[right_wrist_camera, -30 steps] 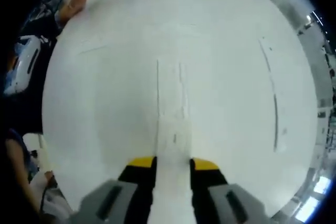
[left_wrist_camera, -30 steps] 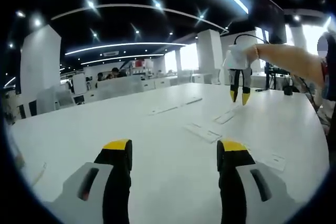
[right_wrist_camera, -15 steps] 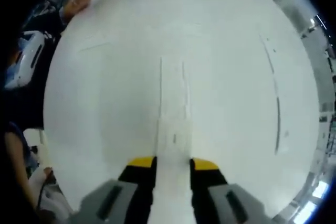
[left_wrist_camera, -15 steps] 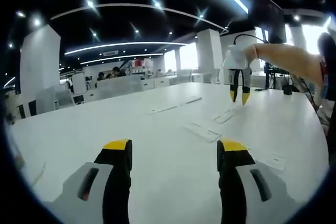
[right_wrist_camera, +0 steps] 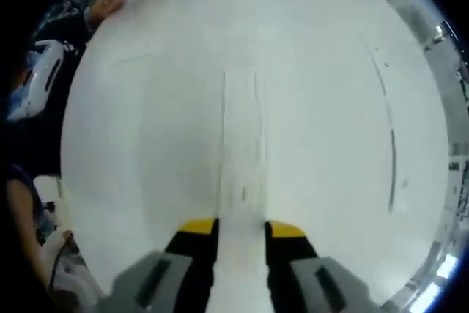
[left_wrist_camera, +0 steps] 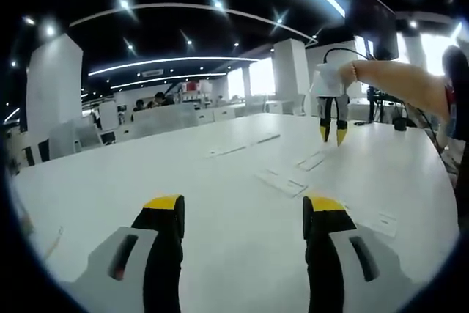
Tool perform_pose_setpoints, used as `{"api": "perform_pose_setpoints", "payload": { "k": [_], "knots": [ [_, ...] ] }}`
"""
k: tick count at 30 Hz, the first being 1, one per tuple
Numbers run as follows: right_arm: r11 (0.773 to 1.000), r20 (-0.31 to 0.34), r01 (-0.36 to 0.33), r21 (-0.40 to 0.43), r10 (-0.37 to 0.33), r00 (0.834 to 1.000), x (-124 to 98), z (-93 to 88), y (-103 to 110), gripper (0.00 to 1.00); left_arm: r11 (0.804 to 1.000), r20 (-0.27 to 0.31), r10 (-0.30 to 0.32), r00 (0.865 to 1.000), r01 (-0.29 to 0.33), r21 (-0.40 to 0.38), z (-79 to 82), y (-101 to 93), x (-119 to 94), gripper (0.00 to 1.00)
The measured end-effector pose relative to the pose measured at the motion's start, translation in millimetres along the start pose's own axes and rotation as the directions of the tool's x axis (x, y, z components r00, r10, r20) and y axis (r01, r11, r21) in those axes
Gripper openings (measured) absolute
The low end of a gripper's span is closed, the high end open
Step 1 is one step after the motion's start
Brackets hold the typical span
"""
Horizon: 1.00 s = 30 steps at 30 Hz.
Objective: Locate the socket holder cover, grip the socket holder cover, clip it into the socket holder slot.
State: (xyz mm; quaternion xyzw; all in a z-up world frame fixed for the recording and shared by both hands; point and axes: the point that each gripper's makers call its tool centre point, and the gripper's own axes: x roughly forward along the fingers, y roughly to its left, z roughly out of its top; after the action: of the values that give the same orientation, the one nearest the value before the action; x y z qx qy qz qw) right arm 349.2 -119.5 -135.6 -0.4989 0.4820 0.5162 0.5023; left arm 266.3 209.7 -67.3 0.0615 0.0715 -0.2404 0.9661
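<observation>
Right gripper view: a long, flat white socket holder cover (right_wrist_camera: 240, 174) on the table (right_wrist_camera: 330, 71).

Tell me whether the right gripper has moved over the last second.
Yes, slightly. In the left gripper view, the right gripper has risen a little and shifted left against the steady white column behind it.
</observation>
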Motion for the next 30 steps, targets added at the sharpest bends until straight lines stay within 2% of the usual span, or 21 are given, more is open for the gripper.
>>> {"api": "perform_pose_setpoints", "payload": {
  "k": [9, 30],
  "knots": [
    [1.0, -0.018, -0.012, -0.006, 0.012, 1.0, 9, -1.5, -5, 0.26, 1.0, -0.004, -0.006, 1.0, 0.006, 0.001, -0.2, 0.2, 1, 0.65],
    [1.0, -0.029, -0.015, -0.021, 0.015, 0.999, 9, 4.2, -6, 0.25, 1.0, -0.006, -0.001, 1.0, 0.001, 0.002, 0.2, 2.0, 3, 0.65]
  ]
}}
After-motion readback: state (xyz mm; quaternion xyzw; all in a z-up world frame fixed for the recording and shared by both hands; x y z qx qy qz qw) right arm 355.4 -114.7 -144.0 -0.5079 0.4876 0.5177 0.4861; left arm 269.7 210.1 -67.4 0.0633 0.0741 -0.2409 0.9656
